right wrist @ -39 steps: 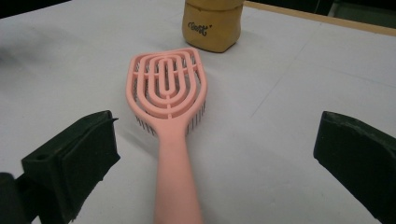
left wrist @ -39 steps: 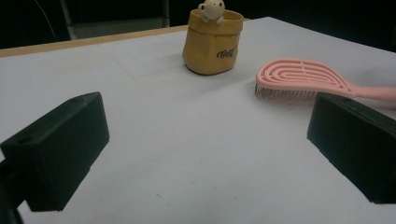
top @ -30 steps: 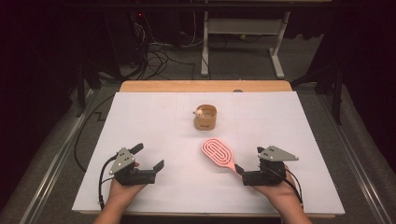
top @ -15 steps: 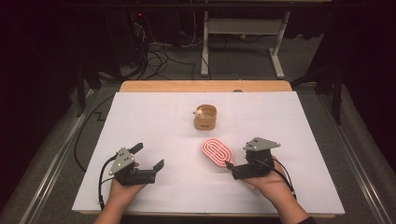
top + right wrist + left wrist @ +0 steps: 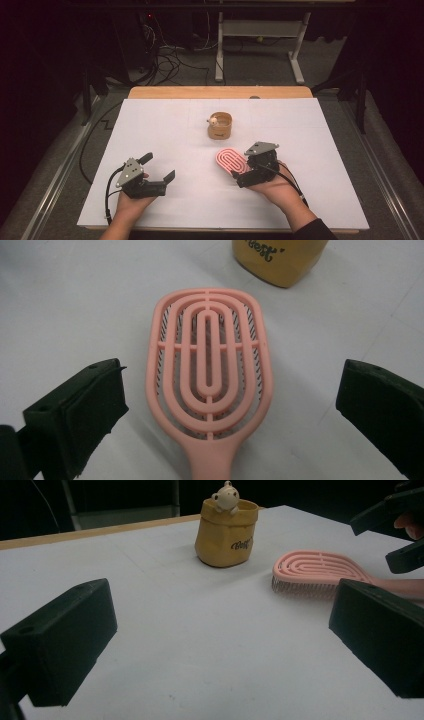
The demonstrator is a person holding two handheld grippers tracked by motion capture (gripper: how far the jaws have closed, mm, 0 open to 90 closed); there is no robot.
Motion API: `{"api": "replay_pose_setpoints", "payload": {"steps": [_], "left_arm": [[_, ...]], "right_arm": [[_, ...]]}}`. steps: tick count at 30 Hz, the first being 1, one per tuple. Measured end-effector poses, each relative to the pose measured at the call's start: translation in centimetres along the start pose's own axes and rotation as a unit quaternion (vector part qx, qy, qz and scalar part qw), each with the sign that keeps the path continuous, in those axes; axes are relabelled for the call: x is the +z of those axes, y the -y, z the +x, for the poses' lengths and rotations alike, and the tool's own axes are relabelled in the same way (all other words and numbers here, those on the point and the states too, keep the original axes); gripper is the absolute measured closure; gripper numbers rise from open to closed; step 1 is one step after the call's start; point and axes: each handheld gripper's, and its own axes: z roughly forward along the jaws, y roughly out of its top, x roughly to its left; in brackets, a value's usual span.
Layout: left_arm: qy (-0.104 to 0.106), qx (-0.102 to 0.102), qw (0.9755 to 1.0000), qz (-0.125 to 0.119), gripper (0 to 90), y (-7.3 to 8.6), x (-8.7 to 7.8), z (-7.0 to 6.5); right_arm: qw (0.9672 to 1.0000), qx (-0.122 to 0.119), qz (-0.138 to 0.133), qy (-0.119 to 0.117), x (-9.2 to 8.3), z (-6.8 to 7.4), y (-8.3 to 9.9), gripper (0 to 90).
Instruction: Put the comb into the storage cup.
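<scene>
The right gripper (image 5: 243, 172) has moved in over the pink hairbrush (image 5: 230, 160) handle, jaws apart; the left gripper (image 5: 157, 170) stays put, jaws apart.

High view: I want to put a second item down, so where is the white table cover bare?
Bare: the white table cover left of the yellow bear-topped pot, and its right side past the right gripper. Crowded: the middle, where the pink vented plastic hairbrush lies between that gripper's open jaws.

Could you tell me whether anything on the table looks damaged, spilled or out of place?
Nothing stands out. The pink hairbrush lies flat, bristles down and intact, between the open jaws of the right gripper. The yellow pot stands upright behind it, with nothing spilled.
</scene>
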Motion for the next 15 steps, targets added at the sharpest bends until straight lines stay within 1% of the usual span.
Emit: {"api": "replay_pose_setpoints", "payload": {"steps": [2, 5, 6, 7, 8, 9, 12, 15], "left_arm": [[0.001, 0.0, 1.0, 0.0, 0.0, 0.0, 0.0, 0.0], [0.001, 0.0, 1.0, -0.001, 0.0, 0.0, 0.0, 0.0], [0.001, -0.001, 1.0, 0.0, 0.0, 0.0, 0.0, 0.0], [0.001, -0.001, 1.0, 0.0, 0.0, 0.0, 0.0, 0.0], [0.0, 0.0, 1.0, 0.0, 0.0, 0.0, 0.0, 0.0], [0.001, -0.001, 1.0, 0.0, 0.0, 0.0, 0.0, 0.0], [0.001, -0.001, 1.0, 0.0, 0.0, 0.0, 0.1, 0.0], [0.001, -0.001, 1.0, 0.0, 0.0, 0.0, 0.1, 0.0]], "right_arm": [[1.0, -0.002, 0.005, -0.001, 0.2, 0.1, -0.1, 0.1], [0.9998, 0.001, 0.019, -0.006, 0.8, 0.3, -0.5, 0.0], [0.9995, -0.004, 0.03, -0.007, 1.2, 0.4, -0.7, 0.0], [0.9995, -0.004, 0.03, -0.007, 1.2, 0.4, -0.7, 0.0], [0.9993, -0.005, 0.035, -0.007, 1.4, 0.4, -0.8, 0.0], [0.999, -0.01, 0.043, -0.007, 1.8, 0.3, -1.0, 0.0], [0.9987, -0.008, 0.05, -0.009, 2.1, 0.4, -1.2, 0.0], [0.9977, -0.019, 0.065, -0.011, 2.9, 0.5, -1.5, 0.0]]}}
